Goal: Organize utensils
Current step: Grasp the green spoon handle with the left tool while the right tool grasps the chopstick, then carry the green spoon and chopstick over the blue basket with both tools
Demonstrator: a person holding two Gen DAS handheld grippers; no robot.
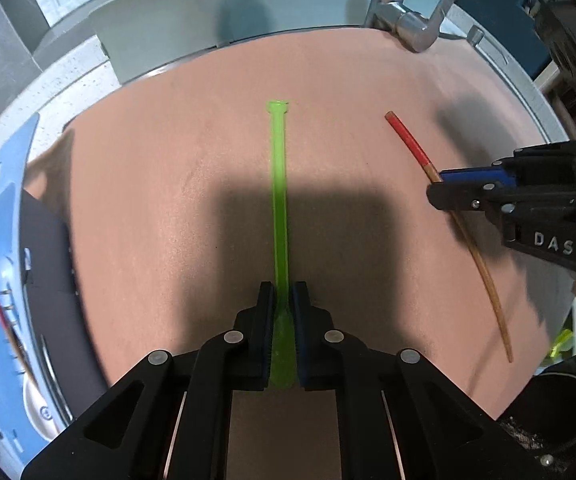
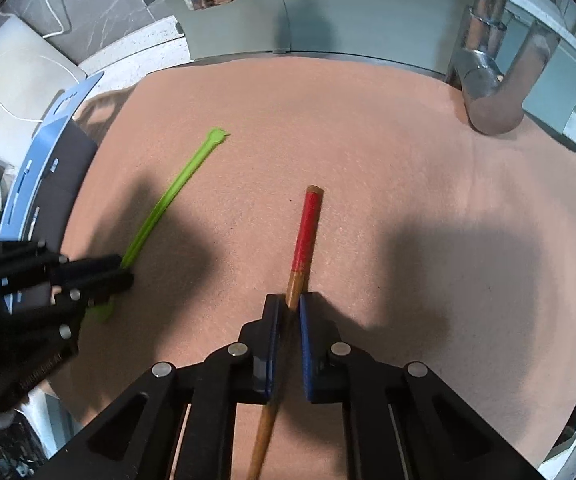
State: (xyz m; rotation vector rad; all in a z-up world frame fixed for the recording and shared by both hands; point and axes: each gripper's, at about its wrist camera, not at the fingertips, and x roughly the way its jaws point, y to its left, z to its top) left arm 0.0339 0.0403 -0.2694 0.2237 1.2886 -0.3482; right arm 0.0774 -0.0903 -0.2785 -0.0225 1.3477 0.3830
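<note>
Both grippers (image 1: pixel 284 296) (image 2: pixel 290 306) steeply downward, clamping utensils.

White raised letters "DAS" stand on the black plastic body of the right gripper (image 1: pixel 434 194).

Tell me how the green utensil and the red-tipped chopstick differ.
The green utensil is translucent green plastic and flat; the chopstick is a round wooden stick with a red end. The left gripper pinches the utensil near its wider end, while the right gripper pinches the chopstick on bare wood below the red. Both are long, thin, and over the pinkish mat.
</note>
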